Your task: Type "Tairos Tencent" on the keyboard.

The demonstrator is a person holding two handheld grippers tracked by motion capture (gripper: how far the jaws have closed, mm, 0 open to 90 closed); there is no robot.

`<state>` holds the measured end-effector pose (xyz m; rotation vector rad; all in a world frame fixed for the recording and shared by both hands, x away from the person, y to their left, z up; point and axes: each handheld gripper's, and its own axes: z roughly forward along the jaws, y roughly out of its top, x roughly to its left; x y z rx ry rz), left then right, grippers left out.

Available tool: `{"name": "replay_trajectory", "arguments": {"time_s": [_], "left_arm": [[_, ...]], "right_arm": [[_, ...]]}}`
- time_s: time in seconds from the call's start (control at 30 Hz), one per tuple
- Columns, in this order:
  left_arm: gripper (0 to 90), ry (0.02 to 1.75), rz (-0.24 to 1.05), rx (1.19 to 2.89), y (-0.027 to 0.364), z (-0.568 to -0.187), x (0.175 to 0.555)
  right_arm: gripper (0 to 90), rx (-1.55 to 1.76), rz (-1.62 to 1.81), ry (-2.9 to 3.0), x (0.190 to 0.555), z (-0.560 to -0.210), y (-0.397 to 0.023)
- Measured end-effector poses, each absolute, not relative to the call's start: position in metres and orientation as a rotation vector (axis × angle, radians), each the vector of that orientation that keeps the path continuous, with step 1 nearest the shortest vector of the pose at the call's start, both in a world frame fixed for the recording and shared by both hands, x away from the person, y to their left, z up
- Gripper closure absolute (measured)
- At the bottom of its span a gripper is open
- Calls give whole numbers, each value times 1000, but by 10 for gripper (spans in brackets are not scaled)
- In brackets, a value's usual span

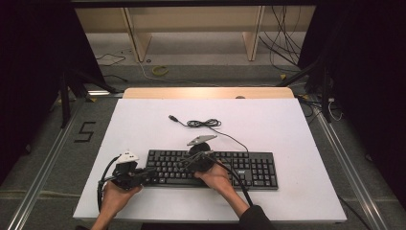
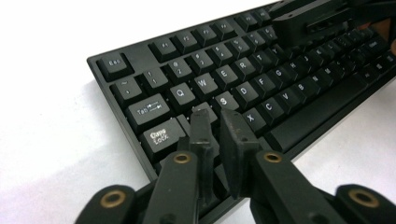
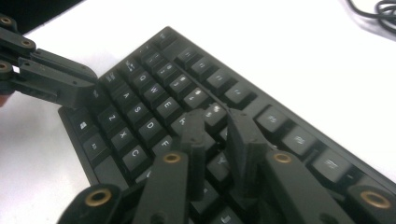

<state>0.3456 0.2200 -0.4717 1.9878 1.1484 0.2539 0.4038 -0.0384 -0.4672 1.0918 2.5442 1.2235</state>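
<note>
A: Well, nearest the person sit the two hands, and each holds tongs over the keyboard, which lies on the white bench toward the six o'clock edge. How do the left tongs stand?

B: Nearly closed, a narrow gap between the jaws, nothing gripped. Their tips hover at the keyboard's nine o'clock end, about the A and S keys, just past Caps Lock.

A: And the right tongs?

B: Much the same: a slim gap, nothing between the jaws, tips over the middle letter rows. From above they sit around the keyboard's centre, with the left tongs at its nine o'clock corner.

A: So how far along is the typing?

B: Likely early or mid-way; no key looks pressed down, and whether either tip touches a key cannot be told. Farther off, at twelve o'clock, the keyboard's cable lies coiled and unplugged, its plug loose on the bench.
</note>
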Motion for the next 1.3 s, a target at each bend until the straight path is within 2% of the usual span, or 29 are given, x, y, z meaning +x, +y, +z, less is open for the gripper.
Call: {"name": "replay_trajectory", "arguments": {"time_s": [0.17, 0.4, 0.8, 1.03, 1.3], "left_arm": [[762, 1137, 251, 1963, 220, -471, 346], [625, 1115, 264, 1925, 220, -468, 346], [453, 1113, 296, 1897, 216, -467, 349], [403, 1119, 296, 1870, 214, -465, 354], [385, 1121, 300, 1874, 212, -465, 358]], "right_arm": [[715, 1098, 1268, 2527, 403, -463, -50], [631, 1091, 1318, 2503, 399, -457, -59], [477, 1096, 1346, 2473, 392, -451, -71], [432, 1085, 1363, 2471, 385, -448, -77], [402, 1070, 1382, 2474, 376, -447, -81]]}}
